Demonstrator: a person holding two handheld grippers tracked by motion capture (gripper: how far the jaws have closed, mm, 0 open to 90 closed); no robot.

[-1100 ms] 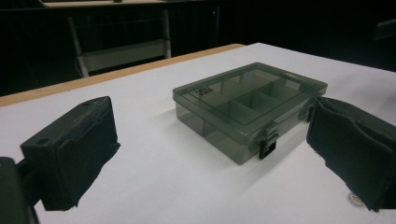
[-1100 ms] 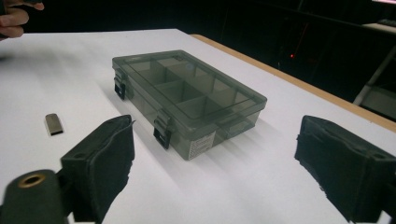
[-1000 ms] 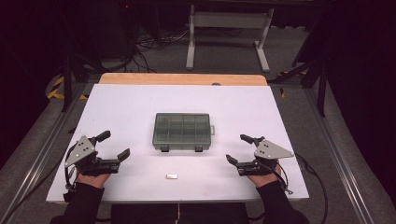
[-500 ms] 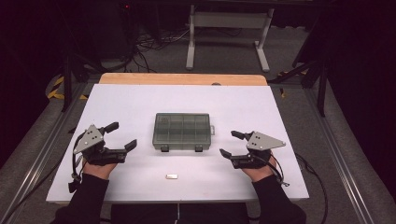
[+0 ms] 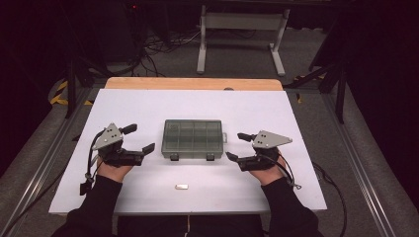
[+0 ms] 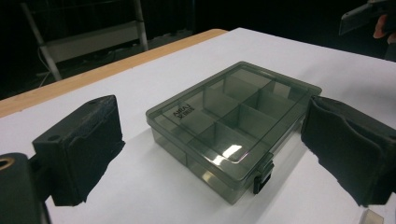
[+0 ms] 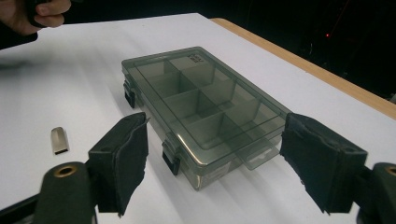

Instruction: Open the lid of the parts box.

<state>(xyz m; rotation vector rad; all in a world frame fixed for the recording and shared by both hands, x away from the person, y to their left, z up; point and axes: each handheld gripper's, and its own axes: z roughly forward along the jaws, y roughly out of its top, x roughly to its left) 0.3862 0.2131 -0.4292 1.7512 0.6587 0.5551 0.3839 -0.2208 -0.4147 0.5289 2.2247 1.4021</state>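
Note:
A translucent grey compartment box (image 5: 192,139) lies lid-shut in the middle of the white table top (image 5: 296,113), its two black latches on the near side. My left gripper (image 5: 139,138) hovers just left of it, open, its jaws facing the box (image 6: 229,126) with nothing between them. On the other side, my right gripper (image 5: 237,146) stands open a short way from the box (image 7: 205,102); its jaws have just been closing a little, with nothing between them. A small silver metal piece (image 5: 181,186) lies near the front edge.
A wooden strip (image 5: 192,83) borders the table's far edge. Beyond it stand a metal frame (image 5: 242,29) and cables on the dark floor. Black cables trail from both grippers over the table's sides.
Both hands have moved inward and away from the front edge, each closer to its side of the box. The box and the silver piece have not moved.

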